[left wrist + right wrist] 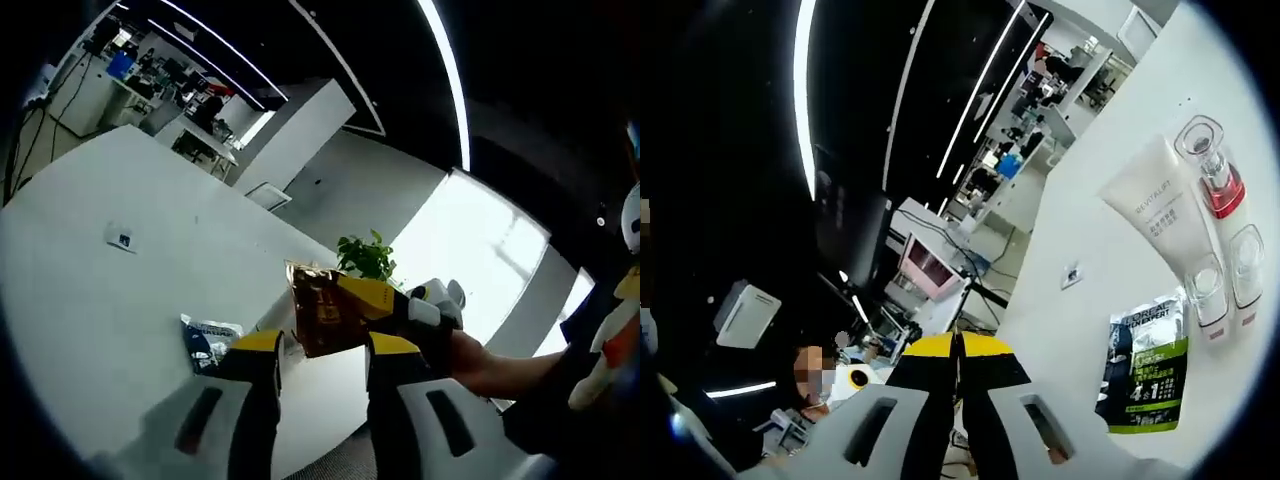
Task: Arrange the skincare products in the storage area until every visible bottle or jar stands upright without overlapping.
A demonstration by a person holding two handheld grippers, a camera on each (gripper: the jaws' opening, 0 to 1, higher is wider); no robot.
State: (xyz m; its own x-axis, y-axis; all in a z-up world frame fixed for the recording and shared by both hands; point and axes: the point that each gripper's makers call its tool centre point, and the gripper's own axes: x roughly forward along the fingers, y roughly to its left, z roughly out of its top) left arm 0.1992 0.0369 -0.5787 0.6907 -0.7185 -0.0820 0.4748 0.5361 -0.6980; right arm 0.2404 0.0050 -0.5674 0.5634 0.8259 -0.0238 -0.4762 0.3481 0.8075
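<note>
Brown-gold sachet (322,310) sits clamped in the right hand-held gripper (372,297), just beyond the left hand-held gripper's (325,345) parted jaws.

left gripper (322,352): white body, black slots, yellow-tipped jaws | right gripper (958,352): same colours

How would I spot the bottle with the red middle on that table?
Find the white table in the right gripper view. A row of products lies on it near its far edge; beside the big white tube is the bottle, with a clear square cap and a red waist. Its neighbours are clear, pale bottles.
</note>
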